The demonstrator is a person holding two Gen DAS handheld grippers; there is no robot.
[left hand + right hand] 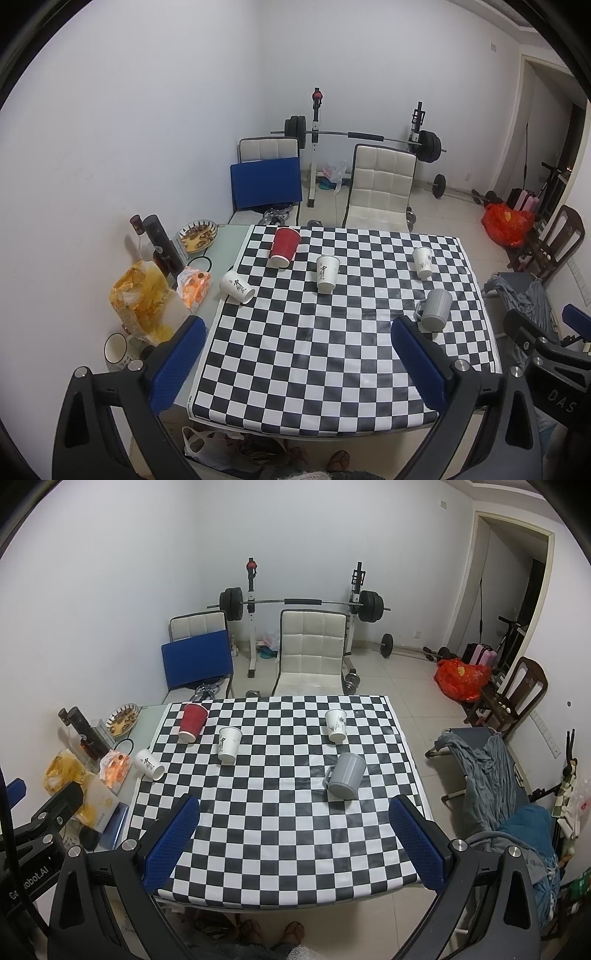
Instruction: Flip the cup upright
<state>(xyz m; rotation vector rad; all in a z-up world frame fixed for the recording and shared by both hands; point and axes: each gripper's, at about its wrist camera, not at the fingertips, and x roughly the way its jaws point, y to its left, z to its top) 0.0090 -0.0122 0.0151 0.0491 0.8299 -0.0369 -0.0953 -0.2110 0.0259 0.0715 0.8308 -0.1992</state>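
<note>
Several cups stand on a black-and-white checkered table. A white paper cup lies on its side at the left edge. A red cup, a white paper cup, another white cup and a grey mug stand upright on their bases, mouths up. My left gripper is open and empty above the near edge. My right gripper is open and empty too.
Bottles, a bowl of snacks, snack bags and a mug crowd the table's left strip. Two white chairs, one bearing a blue board, stand behind the table. A barbell rack stands at the wall.
</note>
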